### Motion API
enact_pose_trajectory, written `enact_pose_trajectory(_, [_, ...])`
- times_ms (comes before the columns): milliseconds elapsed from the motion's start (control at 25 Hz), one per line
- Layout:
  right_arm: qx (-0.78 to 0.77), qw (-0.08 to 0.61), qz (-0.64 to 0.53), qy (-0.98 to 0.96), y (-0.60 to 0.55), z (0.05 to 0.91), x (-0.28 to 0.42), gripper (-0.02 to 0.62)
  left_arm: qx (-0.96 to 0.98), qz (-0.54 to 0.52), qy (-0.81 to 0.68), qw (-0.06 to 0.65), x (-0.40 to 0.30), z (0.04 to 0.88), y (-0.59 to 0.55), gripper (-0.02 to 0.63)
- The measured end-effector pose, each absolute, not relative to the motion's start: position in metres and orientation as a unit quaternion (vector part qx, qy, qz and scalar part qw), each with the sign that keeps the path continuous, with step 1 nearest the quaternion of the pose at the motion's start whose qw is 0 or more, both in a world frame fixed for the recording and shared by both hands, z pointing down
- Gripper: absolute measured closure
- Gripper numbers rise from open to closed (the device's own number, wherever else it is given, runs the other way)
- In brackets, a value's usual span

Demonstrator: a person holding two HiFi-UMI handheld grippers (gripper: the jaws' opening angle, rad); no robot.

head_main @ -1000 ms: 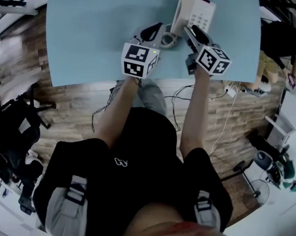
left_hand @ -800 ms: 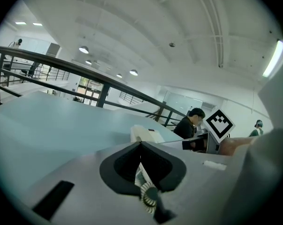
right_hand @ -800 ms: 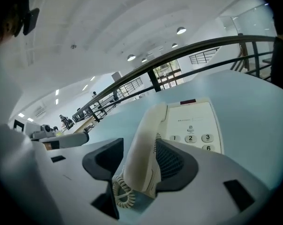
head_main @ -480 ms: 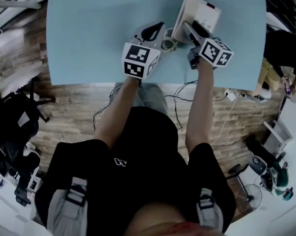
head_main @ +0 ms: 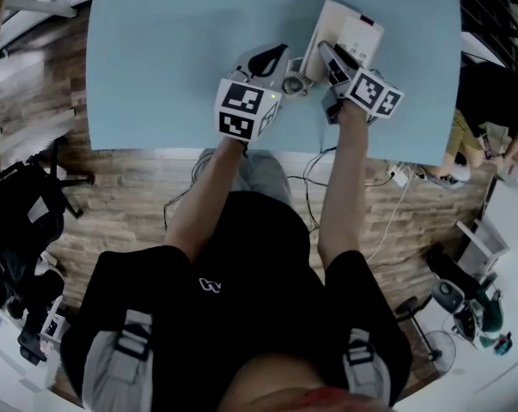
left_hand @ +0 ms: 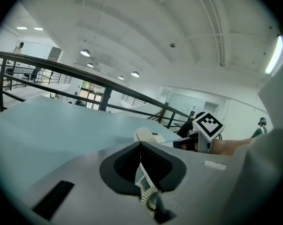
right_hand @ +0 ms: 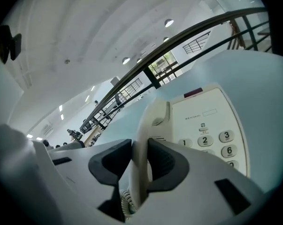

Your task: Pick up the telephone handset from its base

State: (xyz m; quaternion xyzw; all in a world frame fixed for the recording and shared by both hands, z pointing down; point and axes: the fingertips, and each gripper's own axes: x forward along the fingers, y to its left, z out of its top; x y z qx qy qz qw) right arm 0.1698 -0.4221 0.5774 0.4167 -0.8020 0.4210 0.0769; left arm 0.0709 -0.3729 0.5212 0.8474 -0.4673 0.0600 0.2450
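Observation:
A white telephone base (head_main: 357, 33) sits at the far right of the light blue table (head_main: 173, 58). Its handset (head_main: 324, 26) lies in the cradle along its left side. In the right gripper view the handset (right_hand: 153, 116) stands between the dark pads of my right gripper (right_hand: 140, 161). The jaws are closing and both pads touch it. My right gripper (head_main: 332, 54) reaches in from the near side. My left gripper (head_main: 271, 57) rests just left of the phone, pads together. A bit of coiled cord (left_hand: 149, 198) shows low in the slit between the pads of my left gripper (left_hand: 141, 165).
The coiled cord (head_main: 293, 82) lies on the table between the two grippers. The table's near edge runs just behind both marker cubes. Cables and a power strip (head_main: 400, 176) lie on the wooden floor. A seated person (head_main: 490, 93) is off the table's right side.
My right gripper has moved left and forward along the phone, so its jaws now flank the handset. The left gripper has stayed where it was.

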Motion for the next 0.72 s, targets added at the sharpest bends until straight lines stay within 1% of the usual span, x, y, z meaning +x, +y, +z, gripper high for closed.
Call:
enact_pose_trajectory(80, [0.429, 0.076, 0.416, -0.798, -0.422, 0.573, 0.166, 0.503, 0.849, 0.056, -0.467, 0.240, 0.069, 0.516, -0.376, 0.607])
enact_pose_trajectory(280, [0.456, 0.048, 0.388, -0.799, -0.409, 0.542, 0.159, 0.506, 0.854, 0.038, -0.468, 0.224, 0.062, 0.493, -0.377, 0.607])
enact_pose_trajectory(520, [0.508, 0.021, 0.293, -0.810, -0.391, 0.462, 0.181, 0.506, 0.867, 0.006, -0.459, 0.194, 0.068, 0.448, -0.386, 0.607])
enact_pose_trajectory(720, [0.552, -0.005, 0.204, -0.809, -0.375, 0.390, 0.210, 0.508, 0.886, -0.021, -0.440, 0.146, 0.080, 0.391, -0.389, 0.607])
